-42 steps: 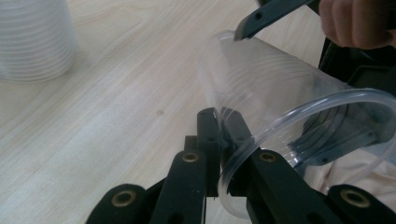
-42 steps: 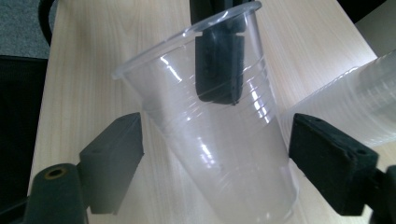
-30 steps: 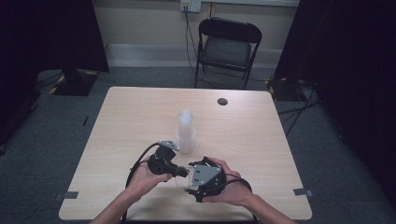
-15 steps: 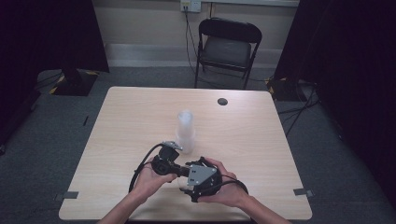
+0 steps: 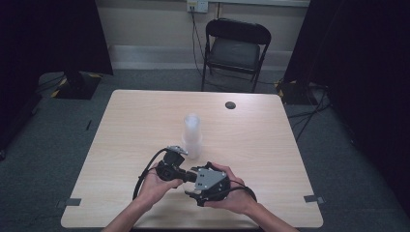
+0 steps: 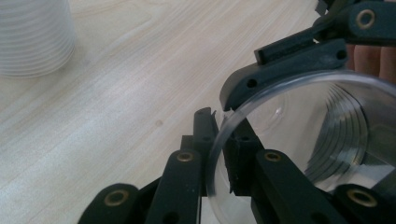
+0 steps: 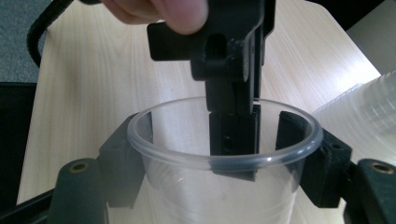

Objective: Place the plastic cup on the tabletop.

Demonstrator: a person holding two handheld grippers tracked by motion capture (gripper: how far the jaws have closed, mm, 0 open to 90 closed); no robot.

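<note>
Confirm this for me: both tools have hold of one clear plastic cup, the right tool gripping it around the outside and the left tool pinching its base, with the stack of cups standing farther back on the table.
Not quite. The left tool pinches the rim of the clear plastic cup, one jaw inside and one outside, not its base; the right gripper view shows it. The right tool does grip around the outside, and the stack of cups stands farther back on the table.

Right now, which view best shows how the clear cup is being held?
The right gripper view: the clear cup sits between the right gripper's jaws while the left gripper pinches its rim. The left gripper view shows that rim pinch close up. The high view hides the cup behind both hands.
</note>
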